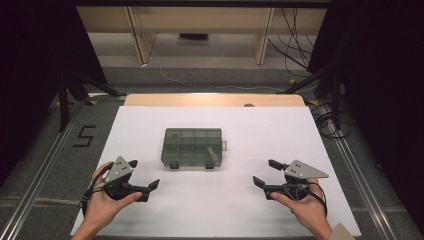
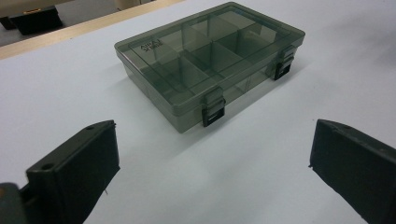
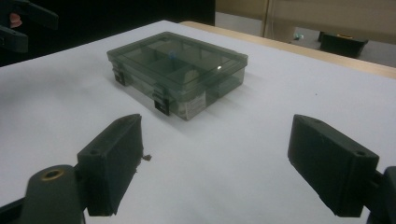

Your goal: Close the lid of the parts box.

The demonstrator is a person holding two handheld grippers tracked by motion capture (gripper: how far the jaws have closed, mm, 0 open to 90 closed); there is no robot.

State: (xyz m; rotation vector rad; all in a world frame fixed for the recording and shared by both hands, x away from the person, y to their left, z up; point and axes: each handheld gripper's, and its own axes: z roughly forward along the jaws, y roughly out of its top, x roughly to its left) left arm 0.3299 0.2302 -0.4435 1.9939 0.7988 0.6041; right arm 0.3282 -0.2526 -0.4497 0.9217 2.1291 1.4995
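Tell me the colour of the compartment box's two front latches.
Black, against the box's smoky translucent grey; the latches show best in the left gripper view.

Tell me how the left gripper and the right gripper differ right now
The left gripper sits left of the compartment box; the right gripper sits right of it. The left gripper points right toward the box, the right gripper points left toward it. Both are hand-held, open, empty and apart from the box.
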